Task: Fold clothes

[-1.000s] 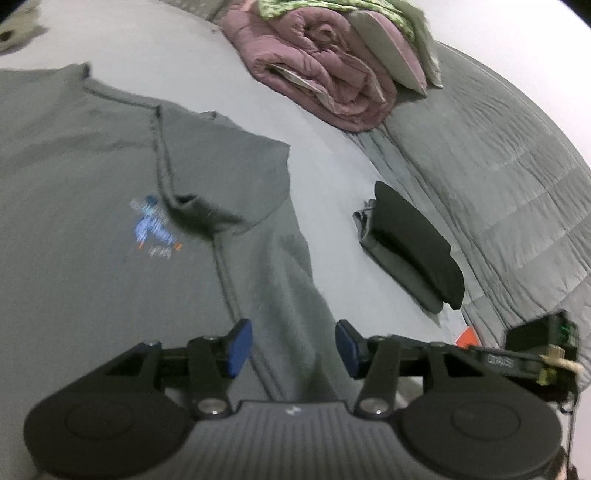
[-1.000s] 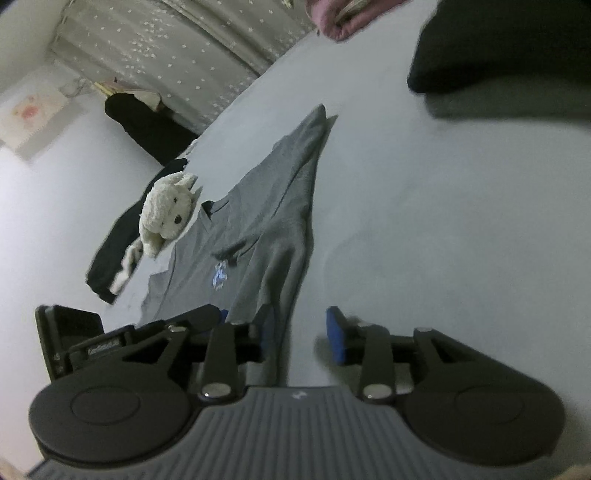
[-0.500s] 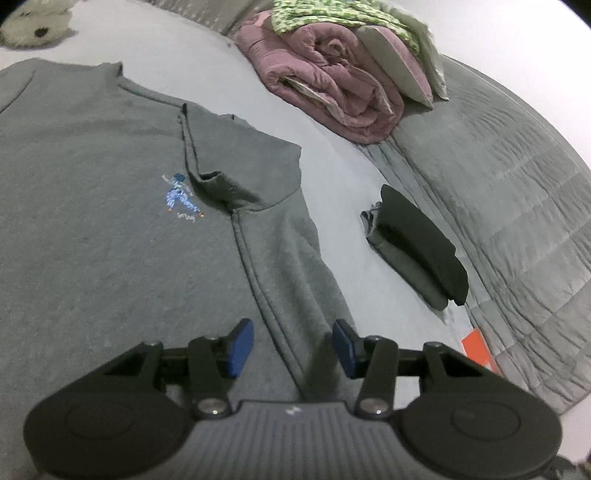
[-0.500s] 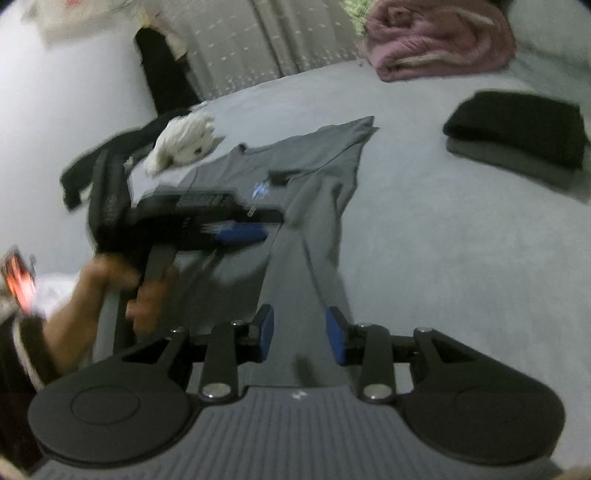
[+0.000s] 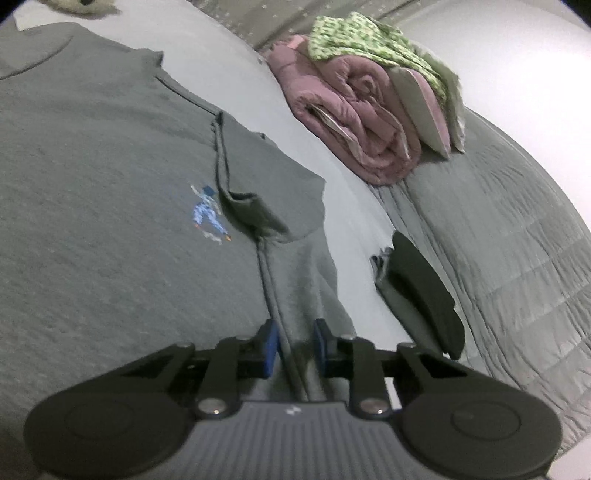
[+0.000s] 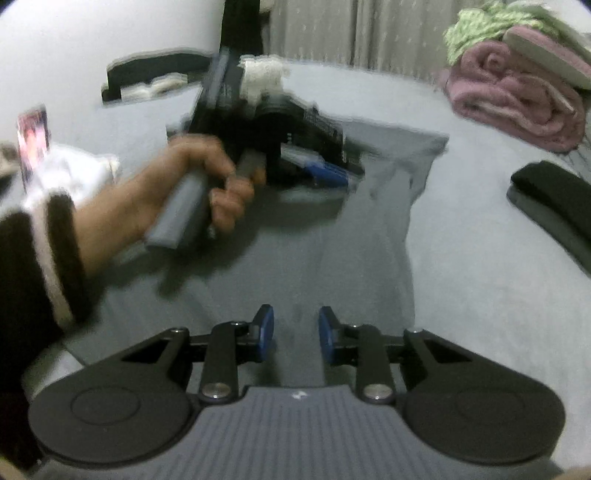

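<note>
Item: grey T-shirt [image 5: 110, 221], short-sleeved, spread flat on the pale grey bed sheet [image 5: 229, 62], front side up.
Fabric: plain mid-grey knit, with a raised seam running from the sleeve down the side toward the hem.
Sleeve: one short sleeve [image 5: 273, 192] lies out flat to the side, its cuff edge slightly rumpled at the armpit.
Print: small blue figure [image 5: 208, 216] on the chest, just beside the sleeve seam; a line of tiny lettering under it is too small to read.
Neck: collar at the far end of the shirt, near a plush toy [image 5: 77, 5] at the top edge of the left wrist view.
Left gripper [image 5: 294, 345]: jaws closing, blue pads on either side of the side seam ridge near the hem; the cloth sits between them, pads not clearly pressing yet.
Left hand [image 6: 207, 184]: wrapped round the grey handle of that gripper; striped dark and white cuff at the wrist; blurred.
Right gripper [image 6: 296, 334]: jaws closing, low over the lower part of the shirt; grey cloth shows in the gap, nothing pinched.
Nearby, folded: dark garment stack [image 5: 421, 291] on the sheet, well apart from the shirt.
Nearby, bedding: rolled pink quilt [image 5: 354, 114] with a green patterned cloth [image 5: 373, 48] on top; grey quilted blanket [image 5: 498, 229] beside it.
Brands or labels: none legible.
</note>
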### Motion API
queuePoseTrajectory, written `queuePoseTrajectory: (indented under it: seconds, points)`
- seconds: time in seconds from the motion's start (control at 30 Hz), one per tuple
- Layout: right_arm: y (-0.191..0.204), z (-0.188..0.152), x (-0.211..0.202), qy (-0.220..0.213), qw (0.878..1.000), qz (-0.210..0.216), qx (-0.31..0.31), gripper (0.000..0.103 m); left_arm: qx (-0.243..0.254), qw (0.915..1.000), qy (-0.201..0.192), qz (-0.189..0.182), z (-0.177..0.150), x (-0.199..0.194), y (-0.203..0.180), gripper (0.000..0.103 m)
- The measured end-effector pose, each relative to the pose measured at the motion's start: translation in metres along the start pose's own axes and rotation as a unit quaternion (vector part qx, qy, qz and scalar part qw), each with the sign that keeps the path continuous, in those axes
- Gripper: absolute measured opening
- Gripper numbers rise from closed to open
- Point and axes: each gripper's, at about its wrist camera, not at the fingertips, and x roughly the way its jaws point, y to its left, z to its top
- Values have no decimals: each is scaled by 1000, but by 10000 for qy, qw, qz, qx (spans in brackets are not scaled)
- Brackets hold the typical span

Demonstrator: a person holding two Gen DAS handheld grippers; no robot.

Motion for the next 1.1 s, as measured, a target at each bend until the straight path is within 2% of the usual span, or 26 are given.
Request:
queuePoseTrajectory:
  seconds: [0.07, 0.1, 0.23, 0.33, 0.47, 0.6, 0.7, 0.73, 0.77, 0.8, 0.83, 0.97, 1.1]
  points:
    - [1, -2, 5, 133, 9998, -80, -121, 7, 42, 10000, -18, 80, -1, 1, -4, 23]
    - [-2, -1, 4, 135, 9998, -41, -112, 5, 73, 9999, -12, 95, -2, 2, -6, 23]
    - [-33, 5, -17, -102, 9966, 487, 653, 3, 81, 9999, 15, 142, -3, 2, -10, 23]
    - [-50, 9, -27, -293, 9909, 728, 1092, 3, -134, 9996, 104, 204, 2, -4, -6, 24]
    - [-59, 12, -33, -482, 9830, 989, 1468, 3, -475, 9982, 345, 83, 9, -9, -3, 42]
    - [-63, 17, -37, -599, 9793, 1140, 1563, 3, -404, 9973, 588, 189, 7, -6, -12, 42]
    - [-65, 19, -40, -645, 9777, 1234, 1571, 3, -336, 9972, 630, 229, 2, -2, -17, 36]
    - [-65, 19, -41, -656, 9773, 1260, 1573, 3, -323, 9973, 615, 238, 0, -2, -17, 31]
    - [-65, 19, -41, -656, 9772, 1272, 1569, 3, -326, 9974, 598, 247, -1, -1, -16, 17]
    - [-65, 18, -42, -649, 9770, 1288, 1573, 3, -333, 9973, 611, 228, -2, 0, -16, 7]
    - [-65, 17, -43, -634, 9765, 1306, 1596, 3, -318, 9974, 603, 217, -4, 1, -16, 2]
    - [-63, 15, -41, -550, 9733, 1454, 1686, 3, 20, 9980, 387, 501, -3, -8, -23, 2]
    - [-54, 15, -33, -356, 9701, 1731, 1662, 3, 280, 9953, 381, 847, 1, -12, -29, 3]
